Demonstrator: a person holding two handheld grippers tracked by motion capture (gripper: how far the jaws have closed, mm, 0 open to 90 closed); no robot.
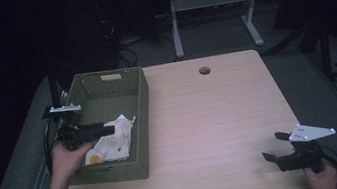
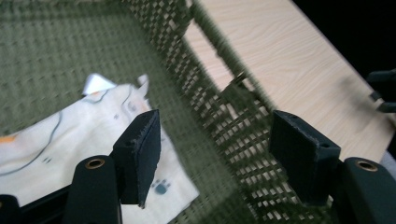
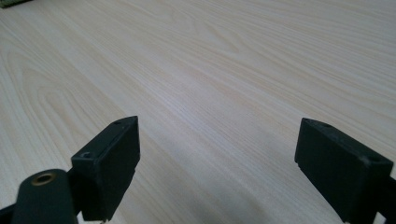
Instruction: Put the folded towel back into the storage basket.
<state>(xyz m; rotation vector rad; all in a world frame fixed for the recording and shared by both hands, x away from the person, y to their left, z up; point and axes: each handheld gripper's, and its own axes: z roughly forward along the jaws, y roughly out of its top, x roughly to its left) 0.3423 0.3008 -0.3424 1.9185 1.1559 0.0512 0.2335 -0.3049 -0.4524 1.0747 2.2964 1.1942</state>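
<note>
A white cloth (image 1: 111, 142) printed with small orange and grey figures lies crumpled inside the green woven basket (image 1: 140, 106) at the table's left side. My left gripper (image 1: 110, 129) hovers over the cloth inside the basket, open, nothing between its pads. In the left gripper view the cloth (image 2: 70, 135) lies below the left pad (image 2: 140, 154), and the basket's wall (image 2: 215, 112) runs between the jaws. My right gripper (image 1: 274, 147) rests open near the table's front right corner, over bare wood (image 3: 210, 93).
The light wooden table (image 1: 210, 118) has a round cable hole (image 1: 204, 70) at its far edge. A desk frame and cables stand on the dark floor beyond. Cables trail from both grippers off the table's sides.
</note>
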